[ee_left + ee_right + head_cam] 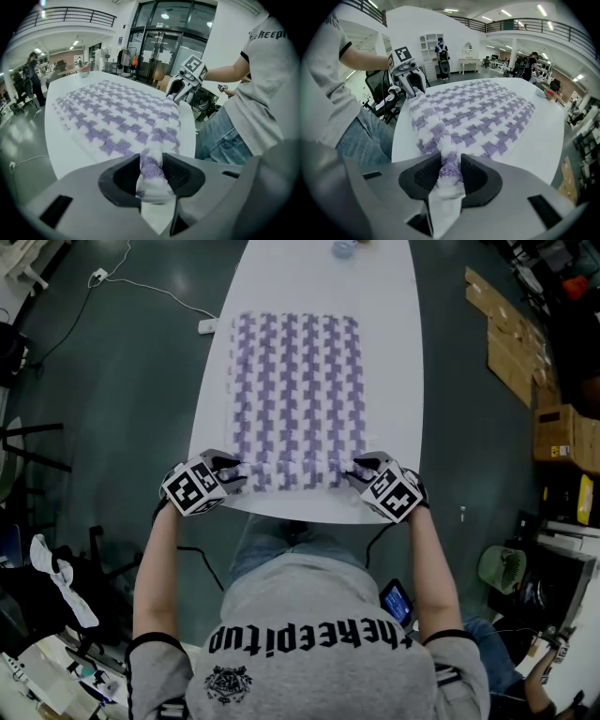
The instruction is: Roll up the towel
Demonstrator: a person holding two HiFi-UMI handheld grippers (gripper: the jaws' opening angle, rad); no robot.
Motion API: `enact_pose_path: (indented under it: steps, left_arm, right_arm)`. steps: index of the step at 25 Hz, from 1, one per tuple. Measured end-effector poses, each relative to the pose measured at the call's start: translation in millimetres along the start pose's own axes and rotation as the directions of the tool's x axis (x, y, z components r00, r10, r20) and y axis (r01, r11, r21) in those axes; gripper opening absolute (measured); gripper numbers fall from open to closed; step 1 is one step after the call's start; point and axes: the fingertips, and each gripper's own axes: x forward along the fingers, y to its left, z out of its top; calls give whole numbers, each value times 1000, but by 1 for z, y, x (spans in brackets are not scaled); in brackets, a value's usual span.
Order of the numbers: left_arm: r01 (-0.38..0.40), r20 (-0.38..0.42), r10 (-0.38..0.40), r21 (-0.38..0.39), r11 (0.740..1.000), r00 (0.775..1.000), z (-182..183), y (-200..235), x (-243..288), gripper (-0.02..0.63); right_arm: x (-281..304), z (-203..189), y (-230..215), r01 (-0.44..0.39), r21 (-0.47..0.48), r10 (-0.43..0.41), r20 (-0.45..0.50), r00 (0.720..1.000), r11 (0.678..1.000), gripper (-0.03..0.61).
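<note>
Towel (pixel 295 395) near edge pinched in left tongs (pixel 234 471), right tongs (pixel 360 470).

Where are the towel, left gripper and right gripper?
towel (pixel 295 390), head view, middle of the flat checked part.
left gripper (pixel 151 169), left gripper view, midway between its jaws, closed on the towel's edge.
right gripper (pixel 450 171), right gripper view, midway between its jaws, closed on the towel's edge.

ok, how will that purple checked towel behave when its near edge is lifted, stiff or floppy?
Likely floppy: the towel bunches into a soft fold where the left gripper and right gripper pinch it. Its fluffy pile probably grips rather than slips. The span between them would likely sag.
</note>
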Motion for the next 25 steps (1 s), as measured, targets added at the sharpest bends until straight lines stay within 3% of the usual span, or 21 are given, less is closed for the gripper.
enact_pose_path:
  steps: [5, 10, 15, 21, 23, 25]
  left_arm:
    - [-28, -10, 28, 7, 1000, 1000, 8, 32, 0, 140]
    - [-35, -27, 36, 18, 999, 999, -9, 3, 14, 140]
    - [-72, 4, 72, 97, 993, 997, 4, 0, -4, 162]
    - [-220, 128, 201, 157, 963, 971, 22, 4, -49, 181]
    - [-241, 149, 212, 212, 947, 966, 31, -6, -57, 181]
    - [-213, 128, 184, 262, 941, 974, 28, -24, -48, 181]
  right_arm:
    - [11, 13, -24, 38, 34, -37, -22, 999, 999, 126]
    - [17, -11, 4, 65, 44, -63, -36, 997, 997, 126]
    - [-6, 1, 1, 109, 2, -109, -1, 994, 994, 126]
    - [-43, 10, -5, 210, -10, -208, 86, 974, 978, 126]
    - [-51, 15, 0, 201, -37, -196, 107, 975, 979, 126]
    - [-45, 14, 16, 162, -76, -154, 106, 982, 984, 131]
